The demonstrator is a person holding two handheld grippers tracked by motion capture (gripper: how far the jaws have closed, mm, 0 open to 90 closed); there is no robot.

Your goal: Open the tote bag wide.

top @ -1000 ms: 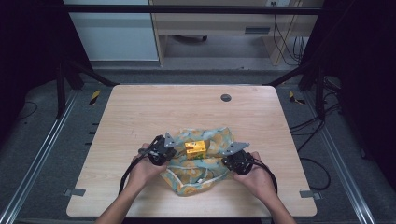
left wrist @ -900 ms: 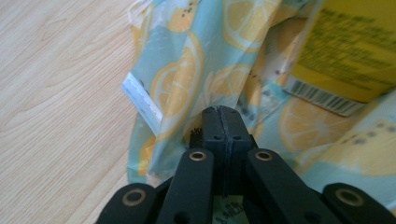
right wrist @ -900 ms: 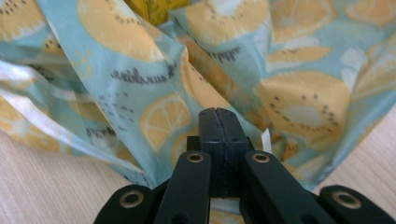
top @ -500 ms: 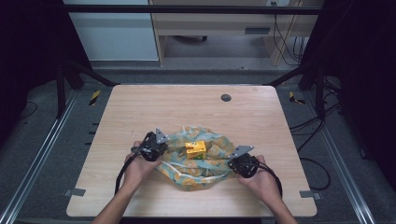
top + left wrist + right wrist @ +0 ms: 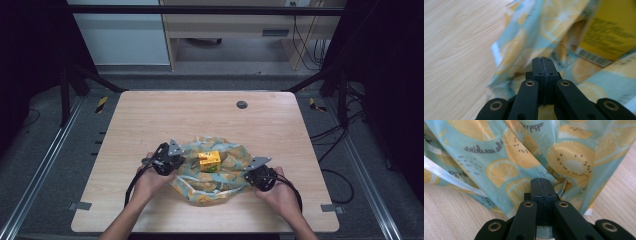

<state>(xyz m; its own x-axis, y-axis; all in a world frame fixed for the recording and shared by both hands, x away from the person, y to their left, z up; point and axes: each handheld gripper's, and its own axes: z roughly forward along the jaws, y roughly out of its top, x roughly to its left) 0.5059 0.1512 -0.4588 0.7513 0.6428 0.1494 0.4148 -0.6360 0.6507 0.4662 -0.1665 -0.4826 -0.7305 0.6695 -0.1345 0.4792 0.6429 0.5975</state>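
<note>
1. A person stands at the near edge of the wooden counter (image 5: 150, 120) with a gripper in each hand, working on a lemon-print bag (image 5: 220, 175) that lies crumpled at the near middle of the counter.
2. A small yellow carton (image 5: 209, 161) sits upright inside the open bag, with the film bunched around it on all sides.
3. The left gripper (image 5: 176, 161) sits at the bag's left edge. In the left gripper view its jaws are pressed together, and the left gripper (image 5: 543, 65) seems to pinch a fold of the bag (image 5: 529, 37), though the fold itself is hard to make out between them.
4. The right gripper (image 5: 249, 175) is at the bag's right edge, and in the right gripper view its jaws are clamped on the film, with the right gripper (image 5: 541, 185) holding a gathered pleat of the bag (image 5: 524, 152).
5. By my reckoning the carton is already in, and both sides of the bag are held. What remains looks like drawing the edges up or together to close it.
6. The high view shows the whole layout, including a dark round plug (image 5: 242, 104) set in the counter farther back.
7. The left gripper view adds the carton (image 5: 614, 30) up close, with its barcode strip, while the right gripper view shows printed lettering and kiwi slices on the film.
</note>
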